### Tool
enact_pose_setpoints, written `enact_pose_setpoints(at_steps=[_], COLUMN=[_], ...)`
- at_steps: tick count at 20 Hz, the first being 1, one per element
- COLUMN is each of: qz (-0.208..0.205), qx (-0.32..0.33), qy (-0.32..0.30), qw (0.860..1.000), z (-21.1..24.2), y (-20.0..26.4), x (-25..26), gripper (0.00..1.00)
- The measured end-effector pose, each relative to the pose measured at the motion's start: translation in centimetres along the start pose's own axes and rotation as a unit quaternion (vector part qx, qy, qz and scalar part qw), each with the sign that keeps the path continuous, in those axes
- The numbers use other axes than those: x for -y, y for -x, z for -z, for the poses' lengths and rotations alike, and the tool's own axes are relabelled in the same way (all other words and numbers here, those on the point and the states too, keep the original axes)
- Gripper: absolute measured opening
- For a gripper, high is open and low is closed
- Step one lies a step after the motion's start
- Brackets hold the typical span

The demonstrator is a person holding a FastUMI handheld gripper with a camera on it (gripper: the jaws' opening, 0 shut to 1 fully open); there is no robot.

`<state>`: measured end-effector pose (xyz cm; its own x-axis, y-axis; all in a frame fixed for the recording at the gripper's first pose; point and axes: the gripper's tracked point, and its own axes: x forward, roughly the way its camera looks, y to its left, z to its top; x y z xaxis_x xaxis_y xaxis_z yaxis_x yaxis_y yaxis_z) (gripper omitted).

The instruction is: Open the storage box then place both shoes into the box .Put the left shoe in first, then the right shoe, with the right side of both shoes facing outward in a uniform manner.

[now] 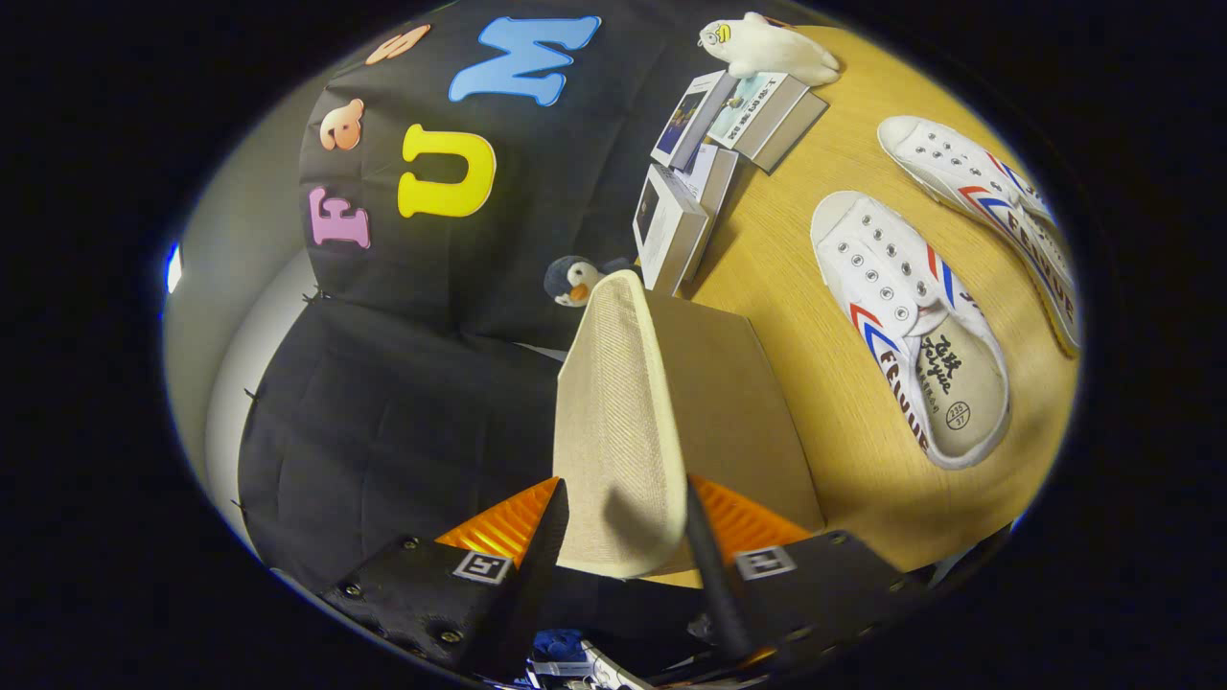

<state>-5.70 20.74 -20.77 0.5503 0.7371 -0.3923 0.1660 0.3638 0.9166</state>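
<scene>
Tongs (621,537) clenched on raised fabric lid (613,422) edge of storage box (738,412); two white sneakers (911,335) well apart on open tabletop (776,259) beyond.

Lid: your gripper (621,537) has the storage box lid (613,422) between its fingers, one finger on each face, the lid reaching ahead of them.
Box: the storage box (738,412) sits on the table (824,287) right behind the lid.
Shoes: you have two sneakers to the right of the box, side by side but apart; the near sneaker (906,326) lies between the box and the far sneaker (987,201).
Booklets: a cluster of small boxes (709,163) stands beyond the storage box, against the booth wall.
Toys: a plush seal (767,48) lies on the farthest small boxes; a plush penguin (575,280) peeks out just left of the lid's far end.
</scene>
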Motion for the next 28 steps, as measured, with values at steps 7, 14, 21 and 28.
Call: enact_pose_setpoints(at_steps=[7,14,21,28], qz=[-0.007,-0.049,-0.082,-0.104], qx=[0.006,-0.002,-0.005,-0.012], qy=[-0.002,0.007,0.066,0.123], qw=[1.000,0.999,0.994,0.987], z=[-0.4,-1.1,-0.3,2.8], y=[0.4,0.6,0.3,-2.1], x=[0.0,-6.1,-13.6,-19.7], gripper=[0.01,0.00,0.00,0.00])
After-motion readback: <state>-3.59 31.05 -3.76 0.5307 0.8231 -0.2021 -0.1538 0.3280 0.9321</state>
